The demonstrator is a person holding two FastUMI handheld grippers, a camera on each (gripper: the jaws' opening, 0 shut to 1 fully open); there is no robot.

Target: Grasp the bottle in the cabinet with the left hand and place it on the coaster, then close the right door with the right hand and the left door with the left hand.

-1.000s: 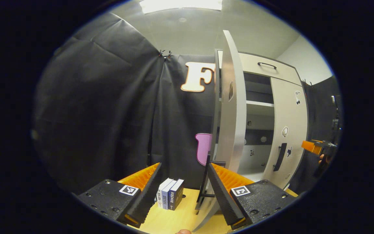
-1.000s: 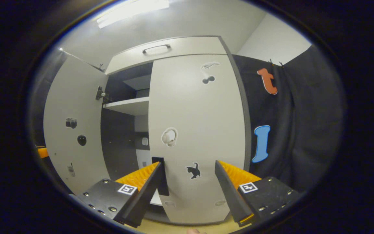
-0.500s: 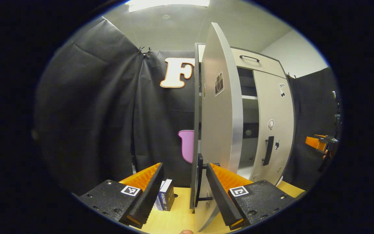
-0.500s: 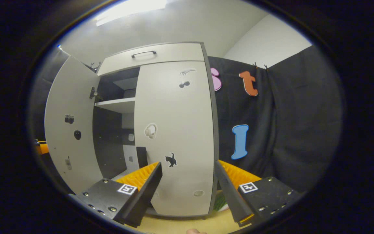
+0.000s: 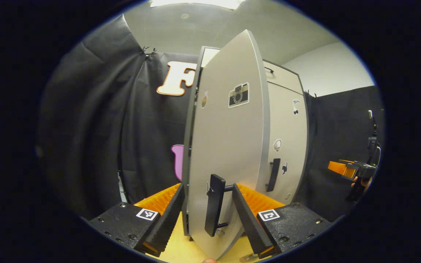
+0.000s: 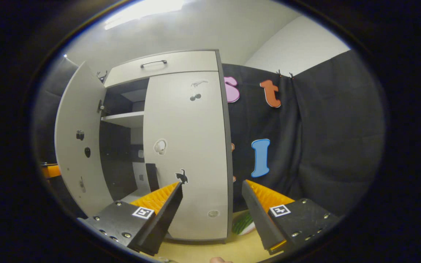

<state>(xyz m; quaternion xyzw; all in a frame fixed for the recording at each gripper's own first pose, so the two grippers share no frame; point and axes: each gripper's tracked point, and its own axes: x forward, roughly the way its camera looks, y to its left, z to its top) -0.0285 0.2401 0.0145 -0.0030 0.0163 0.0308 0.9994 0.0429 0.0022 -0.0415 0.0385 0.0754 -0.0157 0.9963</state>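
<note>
Swinging inward since half a second ago, left door (image 5: 228, 146) now shows its front; right door (image 6: 186, 153) is shut. Left claw (image 5: 207, 215), released, straddles handle (image 5: 214, 210) at 6 o'clock; push steadily.

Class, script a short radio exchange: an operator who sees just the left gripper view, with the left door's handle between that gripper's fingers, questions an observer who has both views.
Operator: My door blocks the cabinet front. How wide is the gap?
Observer: In the right gripper view the left door stands swung well out; the dark inside and a shelf show between it and the shut right door.
Operator: Is the right gripper gripping anything?
Observer: No. The right gripper is open, with nothing between its fingers.
</note>
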